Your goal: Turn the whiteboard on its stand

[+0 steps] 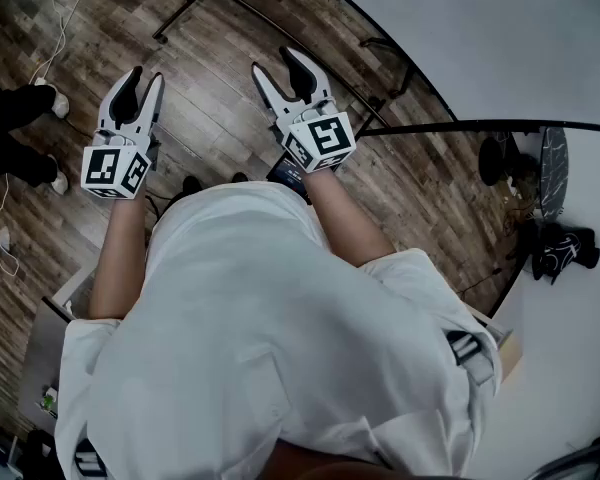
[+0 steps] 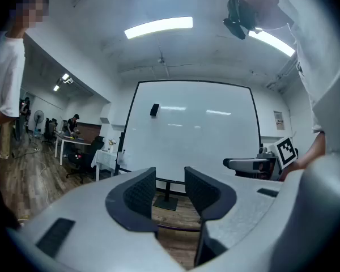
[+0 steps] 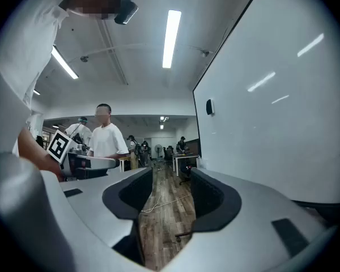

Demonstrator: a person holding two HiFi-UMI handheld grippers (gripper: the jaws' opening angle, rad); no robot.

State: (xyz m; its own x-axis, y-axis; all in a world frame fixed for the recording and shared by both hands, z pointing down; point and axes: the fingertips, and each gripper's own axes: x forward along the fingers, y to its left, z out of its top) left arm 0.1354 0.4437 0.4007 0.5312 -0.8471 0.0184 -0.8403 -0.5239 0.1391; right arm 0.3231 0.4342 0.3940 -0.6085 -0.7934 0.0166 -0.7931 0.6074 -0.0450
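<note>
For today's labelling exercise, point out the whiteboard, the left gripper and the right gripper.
whiteboard (image 2: 192, 132): left gripper view, middle of its face.
left gripper (image 1: 143, 77): head view, between its fingertips.
right gripper (image 1: 277, 61): head view, between its fingertips.

- Open wooden floor (image 1: 215, 118) lies ahead of both grippers.
- The fingers of the left gripper (image 1: 146, 74) and right gripper (image 1: 274, 60) stand apart, with nothing between them.
- The whiteboard (image 1: 500, 38) walls off the right side, near the right gripper.
- The stand base (image 2: 167, 203) sits on the floor ahead.
- A bystander's legs (image 1: 15, 133) and loose cable (image 1: 62, 28) occupy the left.
</note>
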